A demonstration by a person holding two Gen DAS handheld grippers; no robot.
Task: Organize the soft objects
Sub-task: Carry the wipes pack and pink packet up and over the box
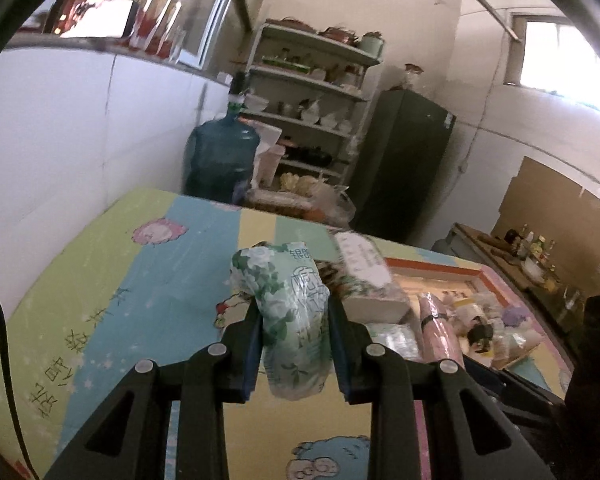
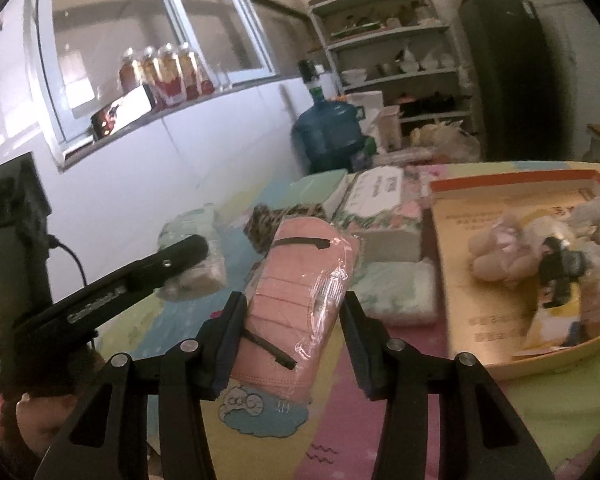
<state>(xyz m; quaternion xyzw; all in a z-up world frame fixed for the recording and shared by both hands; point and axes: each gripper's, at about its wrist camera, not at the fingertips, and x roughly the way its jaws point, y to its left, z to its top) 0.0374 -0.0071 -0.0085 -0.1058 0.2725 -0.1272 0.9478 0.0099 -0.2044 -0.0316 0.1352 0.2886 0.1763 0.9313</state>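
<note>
We saw the left claw [image 1: 294, 320] pinching a green floral tissue pack [image 1: 292, 316], lifted above the cartoon-printed surface [image 1: 120, 280]; its printed Chinese characters were too blurred to read. The right claw [image 2: 294, 312] gripped a pink pack of face masks [image 2: 300, 292] in clear wrap, just left of the orange-rimmed box [image 2: 500, 178]. That box held pale soft toys [image 2: 500, 248]. A white-labelled tissue pack [image 2: 374, 196] lay beside the box's left edge, its label unreadable. Large characters printed on the surface stayed illegible to us.
</note>
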